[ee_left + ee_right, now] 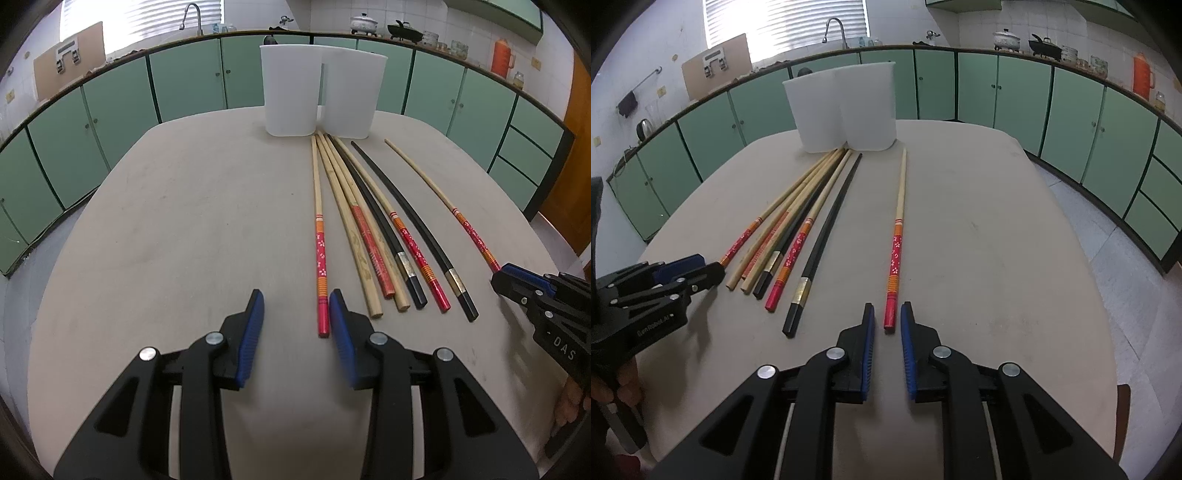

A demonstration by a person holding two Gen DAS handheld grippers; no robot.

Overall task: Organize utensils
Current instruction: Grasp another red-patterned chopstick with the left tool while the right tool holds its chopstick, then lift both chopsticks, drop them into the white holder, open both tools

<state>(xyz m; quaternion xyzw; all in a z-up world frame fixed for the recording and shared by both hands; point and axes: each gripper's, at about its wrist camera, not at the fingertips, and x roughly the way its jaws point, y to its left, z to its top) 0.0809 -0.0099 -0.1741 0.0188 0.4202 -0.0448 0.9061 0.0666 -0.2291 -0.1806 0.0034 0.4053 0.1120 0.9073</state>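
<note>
Chopstick (895, 258) dead ahead of your right gripper (887, 314), lying lengthwise.
Its red end sits between narrowly parted fingers (left gripper (296, 303) gapes wider, empty).

Eight long chopsticks (373, 229) flat on beige surface (184, 221): seven fanned (tips converging at the twin white plastic holder (319, 96)), one red-handled bamboo stick (897, 240) lying apart at right.

pale wooden chopsticks (341, 192), glossy black ones (408, 206), translucent matt plastic holder (321, 92), matt beige table (184, 221).
</note>
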